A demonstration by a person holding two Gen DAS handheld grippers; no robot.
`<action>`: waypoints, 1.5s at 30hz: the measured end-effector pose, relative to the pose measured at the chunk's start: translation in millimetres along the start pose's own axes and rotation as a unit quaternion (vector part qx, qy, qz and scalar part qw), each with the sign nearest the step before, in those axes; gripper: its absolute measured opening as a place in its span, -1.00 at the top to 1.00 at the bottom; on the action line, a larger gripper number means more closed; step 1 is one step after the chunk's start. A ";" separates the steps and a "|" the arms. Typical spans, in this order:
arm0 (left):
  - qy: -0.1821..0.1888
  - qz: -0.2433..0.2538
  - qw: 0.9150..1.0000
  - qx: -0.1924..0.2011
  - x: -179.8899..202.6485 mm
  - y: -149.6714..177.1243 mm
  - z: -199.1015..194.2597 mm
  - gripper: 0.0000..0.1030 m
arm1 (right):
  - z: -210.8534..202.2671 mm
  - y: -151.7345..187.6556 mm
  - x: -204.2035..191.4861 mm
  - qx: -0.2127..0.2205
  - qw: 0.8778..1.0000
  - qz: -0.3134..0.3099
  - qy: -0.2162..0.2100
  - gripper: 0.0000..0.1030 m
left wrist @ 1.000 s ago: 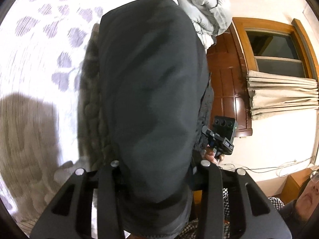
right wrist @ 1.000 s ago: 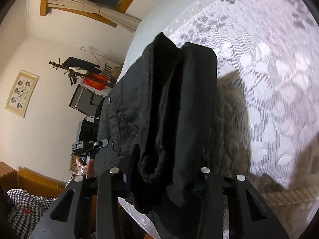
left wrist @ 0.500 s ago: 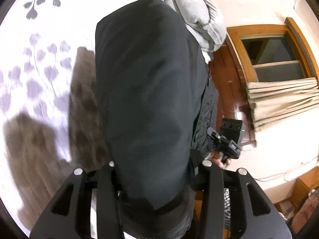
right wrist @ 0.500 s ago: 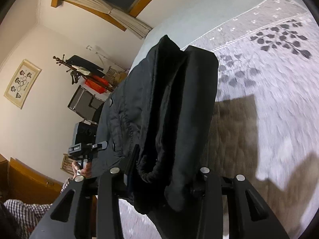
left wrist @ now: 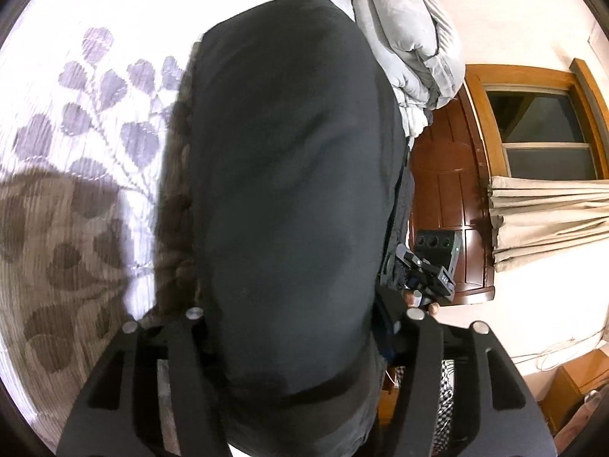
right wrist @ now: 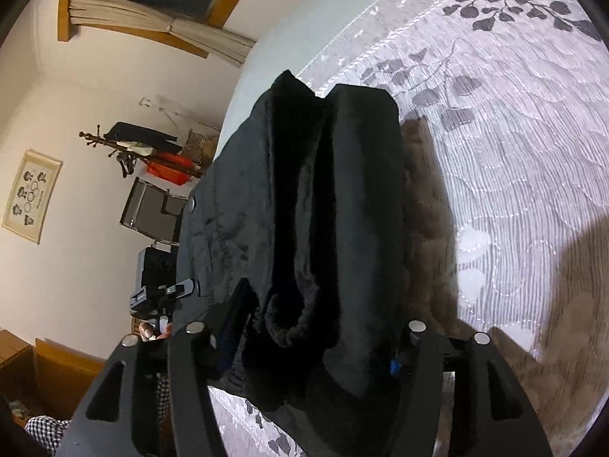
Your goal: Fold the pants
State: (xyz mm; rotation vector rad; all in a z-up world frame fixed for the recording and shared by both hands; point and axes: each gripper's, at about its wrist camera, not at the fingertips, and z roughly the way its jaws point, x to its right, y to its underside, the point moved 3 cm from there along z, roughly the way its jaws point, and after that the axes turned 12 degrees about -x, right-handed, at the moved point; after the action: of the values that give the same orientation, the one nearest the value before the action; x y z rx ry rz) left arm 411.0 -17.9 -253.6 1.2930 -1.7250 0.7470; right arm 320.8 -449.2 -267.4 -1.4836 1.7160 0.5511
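Both grippers' jaws are opening now. A sec ago each was clamped tighter on the black pants point(left wrist: 289, 198), carried over the leaf-print bedspread point(left wrist: 95, 114); the cloth is between the fingers of the left gripper point(left wrist: 297, 342) and the right gripper point(right wrist: 304, 346), but whether the pads press it I can't tell. Probably the letting-go of a fold being laid down.

Pants hang fwd of the fingers, bulky, doubled (right wrist view shows two thick layers w/ a hem loop). Bedspread beyond the fingertips is open room. A grey duvet point(left wrist: 411, 38) lies ahead to the right of the left fingers, and the bed edge is left of the right fingers.
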 end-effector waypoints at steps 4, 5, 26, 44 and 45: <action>-0.015 -0.018 1.000 -0.004 4.1 5.7 -4.0 -0.38 | -6.6 -0.9 -0.3 0.007 1.000 0.005 -0.002 -0.27; -0.025 -0.017 1.000 0.002 3.7 8.6 -7.6 -0.42 | -11.5 2.0 1.7 0.012 1.000 0.007 -0.002 -0.27; -0.356 0.053 0.917 0.170 110.5 101.9 -33.8 -0.94 | -54.8 99.1 -68.1 0.138 0.925 -0.020 0.353 -0.85; -0.455 0.088 0.860 0.213 169.2 183.4 -39.6 -0.94 | -62.1 164.7 -159.5 0.165 0.912 -0.055 0.373 -0.93; -0.459 0.088 0.858 0.214 171.0 186.3 -40.4 -0.94 | -63.5 167.8 -161.8 0.165 0.912 -0.055 0.372 -0.93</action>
State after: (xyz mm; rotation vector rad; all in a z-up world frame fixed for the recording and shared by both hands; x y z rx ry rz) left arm 222.8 -8.2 -80.2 2.0302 -2.5507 0.6788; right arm 143.3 -359.4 -130.3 -1.6242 2.1237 -0.4233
